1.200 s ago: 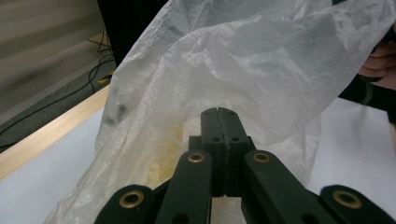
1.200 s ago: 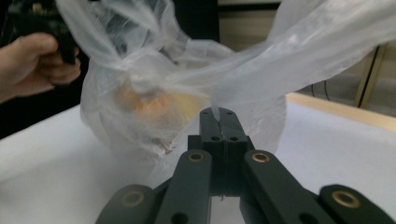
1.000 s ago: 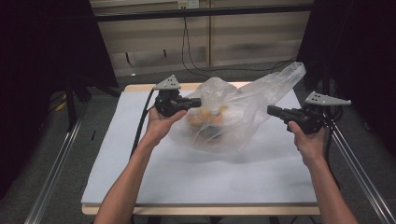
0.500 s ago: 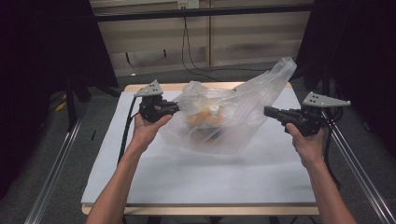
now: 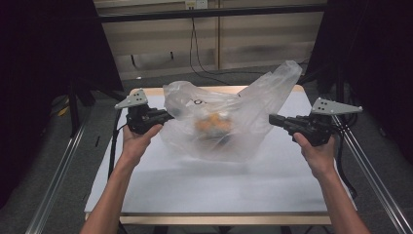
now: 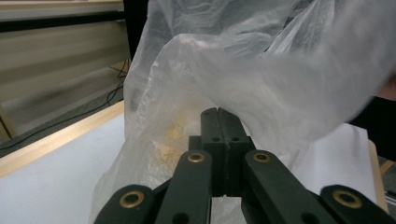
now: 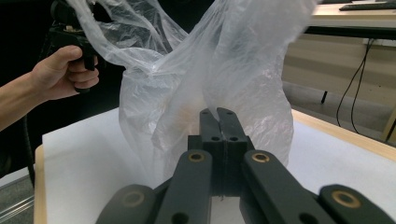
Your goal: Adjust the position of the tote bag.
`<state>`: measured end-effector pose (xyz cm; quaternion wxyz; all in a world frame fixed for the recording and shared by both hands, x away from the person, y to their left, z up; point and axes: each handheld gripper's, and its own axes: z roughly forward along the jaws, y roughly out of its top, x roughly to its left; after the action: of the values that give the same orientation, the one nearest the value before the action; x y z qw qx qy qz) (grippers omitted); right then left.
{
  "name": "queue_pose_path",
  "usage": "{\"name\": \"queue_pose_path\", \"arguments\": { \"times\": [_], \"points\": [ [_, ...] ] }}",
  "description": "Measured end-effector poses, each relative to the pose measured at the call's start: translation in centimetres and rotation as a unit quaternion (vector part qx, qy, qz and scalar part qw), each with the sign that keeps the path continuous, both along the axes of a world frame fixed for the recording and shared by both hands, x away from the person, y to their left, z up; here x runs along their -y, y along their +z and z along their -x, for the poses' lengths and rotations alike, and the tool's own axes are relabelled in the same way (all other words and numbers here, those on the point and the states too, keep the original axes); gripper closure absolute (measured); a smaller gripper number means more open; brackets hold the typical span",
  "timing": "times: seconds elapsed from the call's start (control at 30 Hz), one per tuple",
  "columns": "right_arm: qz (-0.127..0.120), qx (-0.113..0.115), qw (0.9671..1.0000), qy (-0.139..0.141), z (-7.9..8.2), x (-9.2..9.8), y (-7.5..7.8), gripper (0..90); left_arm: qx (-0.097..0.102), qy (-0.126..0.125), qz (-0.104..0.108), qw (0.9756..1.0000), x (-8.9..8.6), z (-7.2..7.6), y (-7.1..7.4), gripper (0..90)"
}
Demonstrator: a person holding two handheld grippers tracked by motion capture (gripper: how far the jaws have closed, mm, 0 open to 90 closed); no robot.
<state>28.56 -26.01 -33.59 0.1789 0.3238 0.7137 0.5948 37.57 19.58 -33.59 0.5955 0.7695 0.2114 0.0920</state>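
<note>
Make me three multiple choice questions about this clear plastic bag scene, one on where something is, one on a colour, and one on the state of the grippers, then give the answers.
1. Where is the plastic bag?
A. on the white table top
B. on the floor
C. on a shelf

2. What colour are the things inside the bag?
A. blue
B. orange
C. green

3. How do the jaws of the left gripper stand?
A. wide open
B. half open
C. closed together

Answers:
1 A: in the high view the bag stands on the table, between the left gripper and the right gripper.
2 B: orange contents show through the film.
3 C: the left gripper view shows both jaws meeting, pinching the bag's film.
</note>
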Motion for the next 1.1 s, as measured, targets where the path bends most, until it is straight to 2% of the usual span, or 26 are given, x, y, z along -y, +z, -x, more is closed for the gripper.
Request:
{"name": "queue_pose_path", "arguments": {
  "times": [0.23,0.27,0.4,0.43,0.5,0.6,0.77,0.9,1.0,1.1],
  "points": [
    [0.012,0.003,0.9998,0.014,1.3,-0.8,0.3,90.0,0.005,0.004,0.003,1.0,-1.8,1.7,-0.2,90.0],
    [0.015,0.001,0.9998,0.016,1.6,-0.9,0.2,90.0,0.005,0.006,-0.001,1.0,-2.1,1.9,-0.3,90.0],
    [0.036,-0.009,0.999,0.024,2.3,-1.6,-0.3,90.0,0.003,0.013,-0.012,0.9998,-3.0,2.4,-0.7,90.0],
    [0.041,-0.012,0.9988,0.024,2.3,-1.7,-0.5,90.0,0.0,0.016,-0.006,0.9998,-3.1,2.5,-0.9,90.0],
    [0.045,-0.016,0.9985,0.026,2.4,-1.8,-0.8,90.0,-0.002,0.016,-0.004,0.9999,-3.3,2.7,-1.2,90.0],
    [0.048,-0.019,0.9984,0.024,2.7,-1.7,-1.4,90.0,-0.001,0.019,-0.013,0.9997,-3.6,3.1,-1.7,90.0],
    [0.044,-0.026,0.9985,0.018,2.5,-1.2,-2.2,90.0,-0.009,0.02,0.008,0.9997,-4.3,3.5,-2.9,90.0],
    [0.053,-0.027,0.9982,0.013,2.4,-1.1,-2.4,90.0,-0.013,0.023,0.003,0.9997,-4.5,3.5,-3.4,90.0],
    [0.056,-0.03,0.9979,0.012,2.3,-1.1,-2.7,90.0,-0.021,0.028,0.011,0.9993,-4.9,3.6,-3.9,90.0],
    [0.057,-0.037,0.9976,0.013,2.2,-1.1,-3.1,90.0,-0.026,0.03,0.005,0.9992,-5.3,3.6,-4.4,90.0]
  ]
}}
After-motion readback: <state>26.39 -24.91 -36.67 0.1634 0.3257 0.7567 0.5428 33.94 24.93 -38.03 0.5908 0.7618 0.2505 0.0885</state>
